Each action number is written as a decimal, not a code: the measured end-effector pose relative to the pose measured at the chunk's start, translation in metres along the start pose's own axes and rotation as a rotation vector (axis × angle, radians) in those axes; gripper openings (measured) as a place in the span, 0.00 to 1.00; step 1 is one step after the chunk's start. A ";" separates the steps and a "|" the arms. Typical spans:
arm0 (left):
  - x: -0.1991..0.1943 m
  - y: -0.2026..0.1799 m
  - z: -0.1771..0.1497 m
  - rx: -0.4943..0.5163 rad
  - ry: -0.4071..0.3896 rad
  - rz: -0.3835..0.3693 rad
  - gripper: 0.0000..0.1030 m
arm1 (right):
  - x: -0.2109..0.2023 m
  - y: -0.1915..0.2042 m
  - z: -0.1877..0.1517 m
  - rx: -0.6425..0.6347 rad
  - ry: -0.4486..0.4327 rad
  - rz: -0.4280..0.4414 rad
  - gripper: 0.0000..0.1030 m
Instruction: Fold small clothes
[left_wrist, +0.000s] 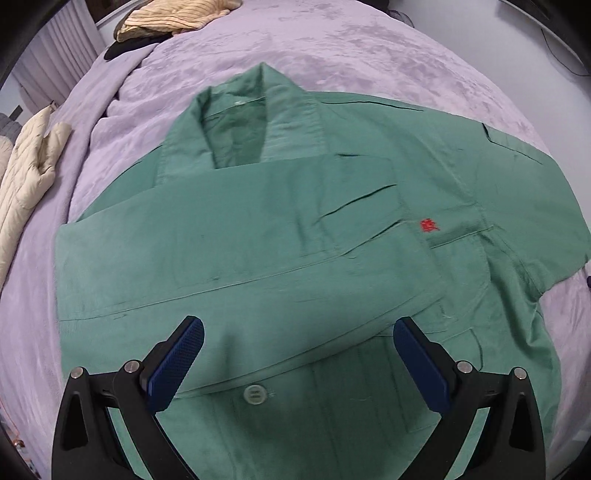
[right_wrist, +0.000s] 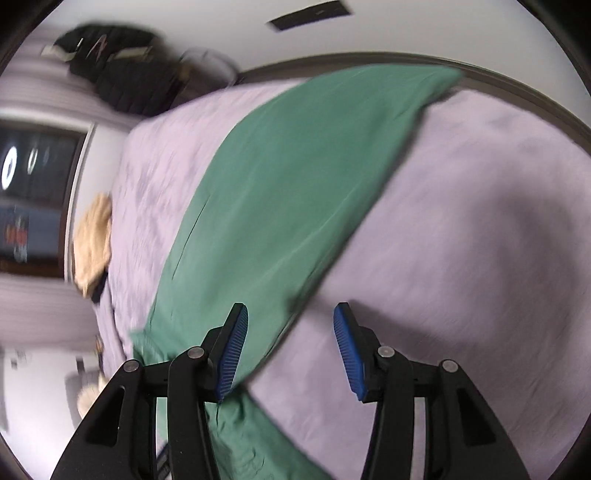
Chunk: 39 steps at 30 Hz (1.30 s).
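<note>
Below left hand-held gripper (left_wrist: 298, 334) | green shirt (left_wrist: 280, 229) | jaws apart

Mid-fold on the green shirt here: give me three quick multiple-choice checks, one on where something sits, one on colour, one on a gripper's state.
1. Where does the white button lie in the left wrist view?
A. on the collar
B. near the bottom, between the left gripper's fingers
C. on the right sleeve

2. What colour is the small embroidered mark on the green shirt?
A. red
B. white
C. black

3. The right gripper is:
A. shut on the shirt
B. shut on nothing
C. open, gripping nothing

Answers: 1 B, the button sits low on the placket; 2 A, red stitching on the chest; 3 C, its pads stand apart over purple bedspread.
</note>
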<state>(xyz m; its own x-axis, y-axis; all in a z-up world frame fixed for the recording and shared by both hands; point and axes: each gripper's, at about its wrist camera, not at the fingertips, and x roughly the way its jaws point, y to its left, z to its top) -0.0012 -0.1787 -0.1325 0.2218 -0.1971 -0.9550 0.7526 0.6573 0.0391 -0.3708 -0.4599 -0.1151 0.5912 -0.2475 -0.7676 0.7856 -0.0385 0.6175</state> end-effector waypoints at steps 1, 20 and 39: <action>0.002 -0.008 0.000 0.007 0.001 -0.001 1.00 | -0.004 -0.011 0.012 0.039 -0.025 0.008 0.51; 0.016 -0.059 0.002 0.004 0.036 -0.007 1.00 | 0.025 -0.070 0.110 0.405 -0.128 0.376 0.08; 0.007 0.028 0.003 -0.130 -0.014 0.021 1.00 | 0.029 0.171 0.037 -0.324 0.125 0.712 0.03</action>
<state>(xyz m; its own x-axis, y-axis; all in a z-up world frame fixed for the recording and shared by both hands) 0.0231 -0.1638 -0.1375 0.2459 -0.1919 -0.9501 0.6610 0.7501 0.0196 -0.2263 -0.5095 -0.0254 0.9727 0.0048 -0.2318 0.2129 0.3772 0.9013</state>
